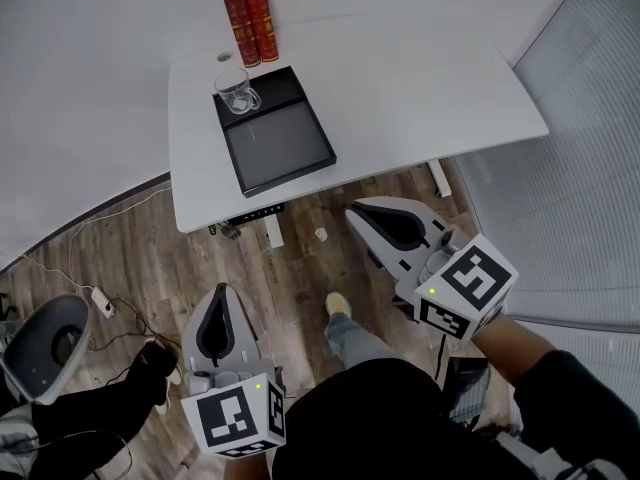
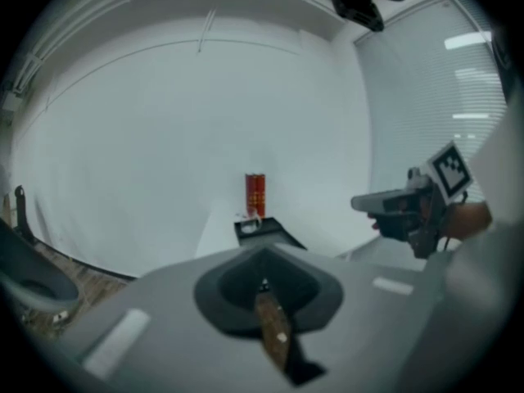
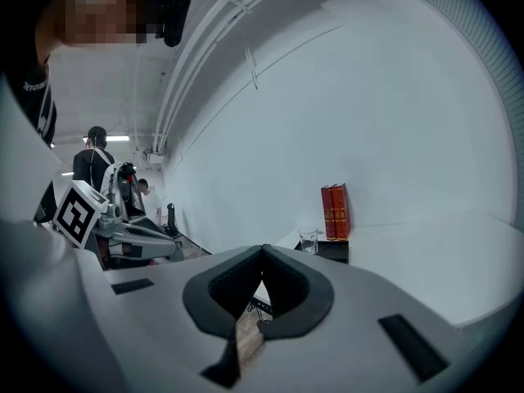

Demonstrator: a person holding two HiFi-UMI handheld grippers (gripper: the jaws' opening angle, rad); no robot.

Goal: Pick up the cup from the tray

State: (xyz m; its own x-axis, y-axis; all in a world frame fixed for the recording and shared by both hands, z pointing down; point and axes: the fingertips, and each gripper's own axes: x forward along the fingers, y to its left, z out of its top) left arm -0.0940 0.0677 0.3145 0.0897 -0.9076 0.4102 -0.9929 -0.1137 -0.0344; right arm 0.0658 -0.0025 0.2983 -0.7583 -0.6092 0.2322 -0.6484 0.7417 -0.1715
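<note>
A clear glass cup (image 1: 238,91) stands at the far end of a black tray (image 1: 290,143) on a white table (image 1: 400,98). The cup (image 3: 308,240) also shows small in the right gripper view, on the tray (image 3: 332,250). In the left gripper view the cup (image 2: 250,222) is tiny on the tray (image 2: 266,231). My left gripper (image 1: 216,298) is over the wooden floor, well short of the table, jaws shut and empty. My right gripper (image 1: 365,213) is near the table's front edge, its jaws meeting at the tips with nothing between them.
Two red books (image 1: 249,20) stand upright behind the tray, against the white wall. A grey chair (image 1: 45,343) and floor cables (image 1: 115,318) lie at the left. Window blinds (image 1: 590,138) run along the right. People stand far off (image 3: 94,162) in the right gripper view.
</note>
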